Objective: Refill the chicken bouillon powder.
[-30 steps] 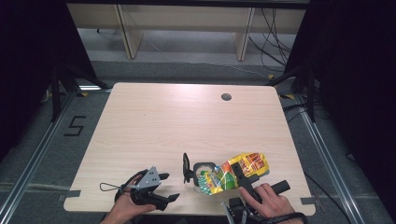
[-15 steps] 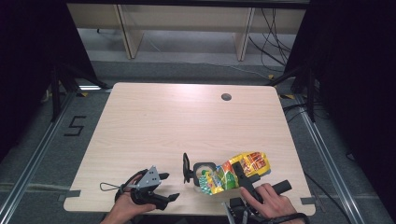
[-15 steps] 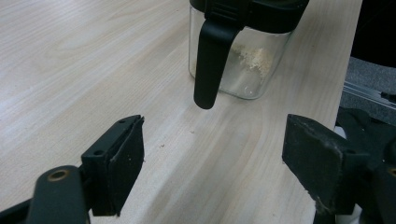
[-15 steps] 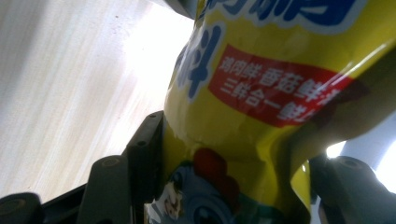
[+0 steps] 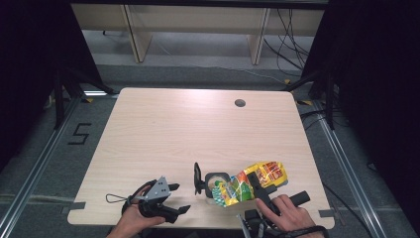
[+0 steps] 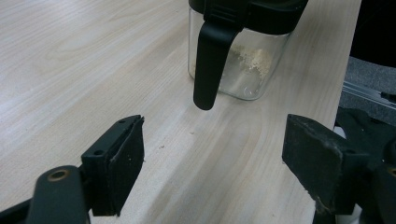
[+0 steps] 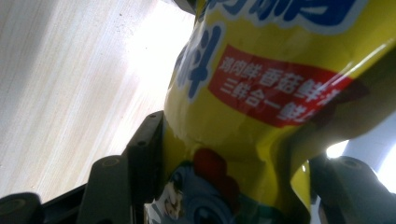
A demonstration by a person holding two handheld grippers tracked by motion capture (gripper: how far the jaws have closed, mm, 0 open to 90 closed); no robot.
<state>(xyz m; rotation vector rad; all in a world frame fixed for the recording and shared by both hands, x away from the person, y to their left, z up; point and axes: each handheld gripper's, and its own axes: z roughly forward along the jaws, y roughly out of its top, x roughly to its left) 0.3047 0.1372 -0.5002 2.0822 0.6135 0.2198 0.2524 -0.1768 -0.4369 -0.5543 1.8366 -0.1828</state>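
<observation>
The high view looks forward and down over the whole table. The left gripper view sits low, close before the clear jar, also seen from above. The right gripper view, pressed against the yellow bag, probably faces upward.

Pale wooden table, round grommet hole, shelving behind

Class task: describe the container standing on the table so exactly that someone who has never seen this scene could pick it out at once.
Start at the pale wooden table and go to its near edge, right of centre. There a clear square jar with a black flip lid stands beside a yellow printed foil bag. Unlike the bag, it is see-through, rigid and holds pale powder.
</observation>
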